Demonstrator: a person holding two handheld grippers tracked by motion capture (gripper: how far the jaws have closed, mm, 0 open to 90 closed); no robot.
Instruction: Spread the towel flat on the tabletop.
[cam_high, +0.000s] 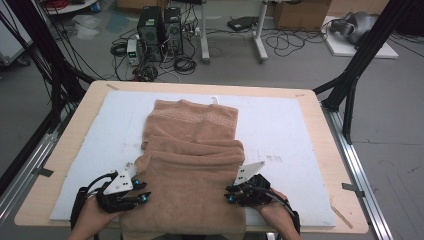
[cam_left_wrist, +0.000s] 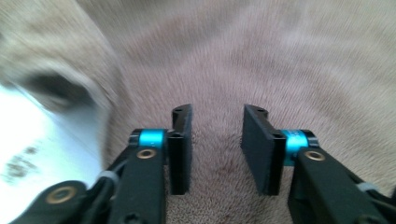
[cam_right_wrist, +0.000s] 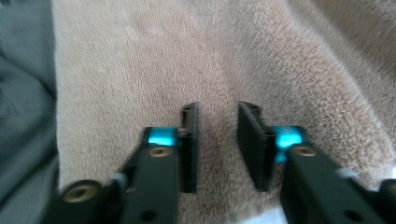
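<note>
towel (cam_high: 192, 165) lies under both claws, left claw (cam_left_wrist: 217, 149) and right claw (cam_right_wrist: 218, 147) parted, gripping nothing.

Grey floor (cam_high: 390, 125), cables (cam_high: 180, 62), 2 computer towers (cam_high: 160, 32)

We are counting one tan towel (cam_high: 192, 165) lying on one white foam sheet (cam_high: 280, 130), which is resting on one wooden desk (cam_high: 320, 115). We are seeing two grippers working at the near end of the towel, the left gripper (cam_high: 141, 195) and the right gripper (cam_high: 229, 194), each showing two black fingers (cam_left_wrist: 181, 149) with a gap between them and one grey three-cornered plate on top. Beyond the desk, on the floor, we are counting two dark computer towers (cam_high: 160, 32) standing side by side and two cardboard boxes (cam_high: 300, 14).
</note>
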